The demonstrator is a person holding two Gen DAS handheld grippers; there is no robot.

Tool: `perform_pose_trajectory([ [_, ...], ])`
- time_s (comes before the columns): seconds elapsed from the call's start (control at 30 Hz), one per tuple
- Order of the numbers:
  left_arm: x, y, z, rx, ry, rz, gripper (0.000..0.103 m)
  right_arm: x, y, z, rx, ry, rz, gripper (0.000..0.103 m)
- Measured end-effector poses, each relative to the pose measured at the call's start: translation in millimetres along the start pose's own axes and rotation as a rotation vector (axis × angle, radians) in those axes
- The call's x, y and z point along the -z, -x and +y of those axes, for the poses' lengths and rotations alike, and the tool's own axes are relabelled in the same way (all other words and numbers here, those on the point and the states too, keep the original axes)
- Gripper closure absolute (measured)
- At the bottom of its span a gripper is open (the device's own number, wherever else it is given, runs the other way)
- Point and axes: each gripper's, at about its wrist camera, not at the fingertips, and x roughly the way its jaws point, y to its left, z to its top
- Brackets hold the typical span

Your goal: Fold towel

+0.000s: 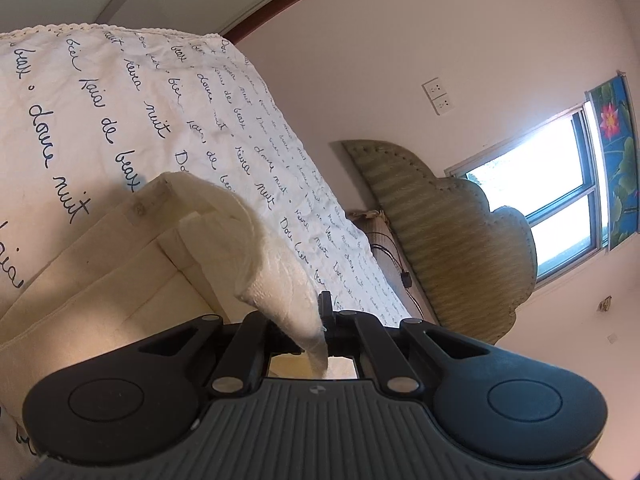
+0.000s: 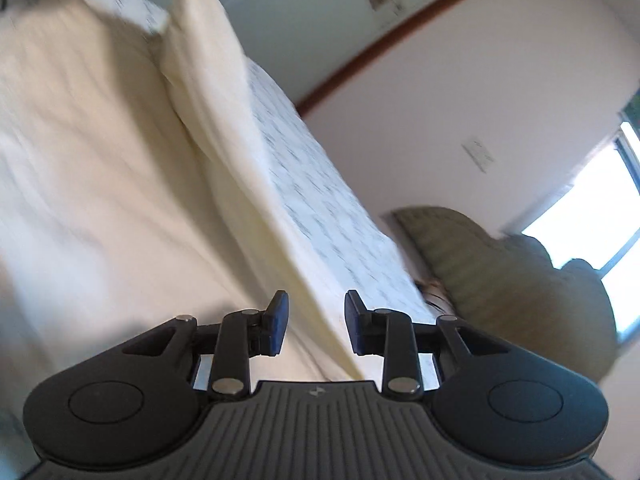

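A cream towel [image 1: 120,280] lies on a bed with a white cover printed in dark script [image 1: 120,100]. One towel corner [image 1: 288,292] is lifted and curled, and it runs down into my left gripper [image 1: 325,322], whose jaws are shut on it. In the blurred right wrist view the towel [image 2: 100,160] spreads over the cover [image 2: 312,208], with a raised fold [image 2: 224,140] leading up to a dark shape at the top edge. My right gripper [image 2: 316,320] stands open. The towel's edge passes between its blue pads [image 2: 276,322] without either pad pressing it.
An olive padded headboard [image 1: 460,240] stands at the bed's far end, with a dark cable [image 1: 400,272] beside it. On the wall are a double socket [image 1: 438,96] and a bright window [image 1: 560,200] with a blue floral curtain [image 1: 616,140].
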Motion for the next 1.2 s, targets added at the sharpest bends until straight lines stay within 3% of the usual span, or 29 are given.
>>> perform_pose_trajectory([
  [0.17,7.1,4.8,1.7,-0.014,0.009,-0.006,0.099,12.6,-37.2,-13.5,0.036,0.003,0.051,0.073],
  [0.27,6.4,6.2,1.9,-0.02,0.02,0.005,0.099,15.6,-52.4,-12.0,0.005,0.016,0.065,0.073],
  [0.47,6.4,8.7,-4.3,-0.025,-0.005,-0.013,0.099,9.4,-19.8,-6.1,-0.077,-0.035,-0.028,0.073],
  [0.6,10.5,11.0,-5.0,-0.026,-0.005,-0.026,0.099,3.7,-37.6,8.8,-0.028,0.021,-0.029,0.073],
  [0.7,12.6,13.9,-4.3,-0.036,-0.007,-0.026,0.099,6.1,-65.6,3.1,0.059,0.001,0.051,0.074],
  [0.77,11.8,14.2,-5.2,-0.049,-0.032,-0.025,0.099,13.2,-77.8,-7.4,0.085,-0.035,0.099,0.078],
  [0.8,11.4,13.5,-5.9,-0.059,-0.05,-0.024,0.099,15.8,-78.3,-15.0,0.073,-0.076,0.114,0.094],
  [0.87,11.6,11.7,-9.2,-0.092,-0.105,-0.024,0.098,16.6,-68.2,-24.2,0.067,-0.123,0.11,0.096],
  [1.03,12.8,16.0,-16.9,-0.156,-0.248,-0.028,0.098,10.5,-20.5,-20.9,0.074,-0.065,0.061,0.098],
  [1.2,18.8,25.6,-4.0,-0.202,-0.34,0.038,0.098,6.5,31.8,-3.1,0.032,-0.005,0.041,0.098],
])
